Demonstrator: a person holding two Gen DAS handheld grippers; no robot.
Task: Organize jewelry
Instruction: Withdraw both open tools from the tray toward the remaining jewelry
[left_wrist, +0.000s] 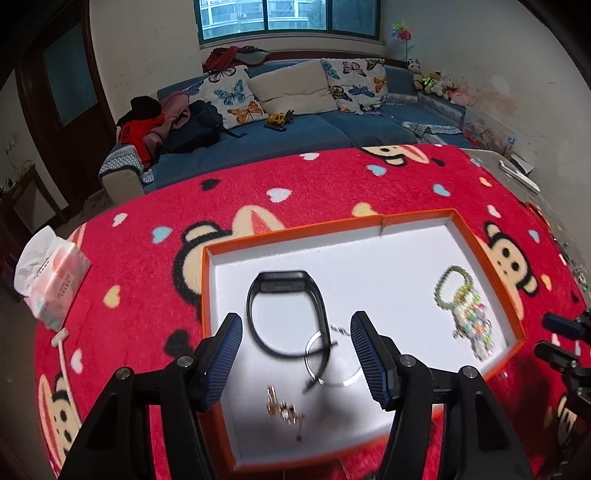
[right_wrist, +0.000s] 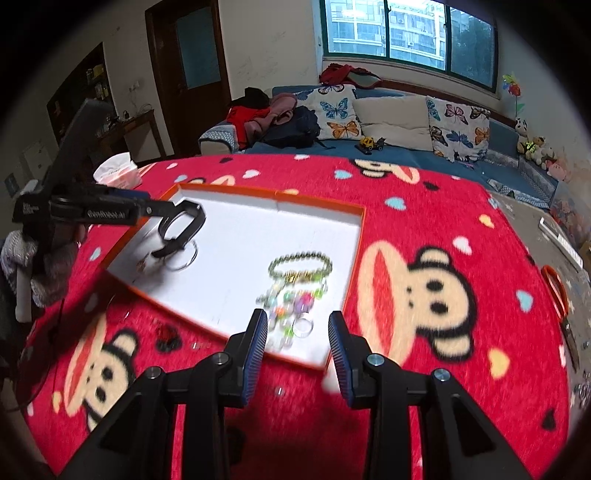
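Jewelry lies gathered in the shallow orange-rimmed tray (left_wrist: 384, 220), whose white floor sets each piece off plainly against the busy red monkey-print blanket (left_wrist: 295, 184) beneath it. Pieces seem grouped by kind: a black wristband (left_wrist: 286, 312) sits toward the tray's left half with a thin silver bangle (left_wrist: 334, 363) overlapping its lower end and a small gold chain (left_wrist: 284, 408) just nearer the camera, while a green beaded bracelet (right_wrist: 301, 264) and a cluster of pastel beaded strands (right_wrist: 291, 306) lie together toward the other side, well apart from the band. That split probably keeps the beads from tangling with the metal pieces. The left gripper (left_wrist: 297, 354) hangs above the band and bangle with its jaws standing wide apart and nothing between the pads, so I judge it is either clear of a piece or lining up on 1. The right gripper (right_wrist: 297, 352) hovers over the tray's near corner, its jaws parted narrowly and empty, with a clear ring (right_wrist: 303, 326) lying just beyond the fingertips. A few tiny items rest on the blanket outside the tray; blur hides what they are. A tissue pack (left_wrist: 51, 277) sits off to the side, well away from the work.
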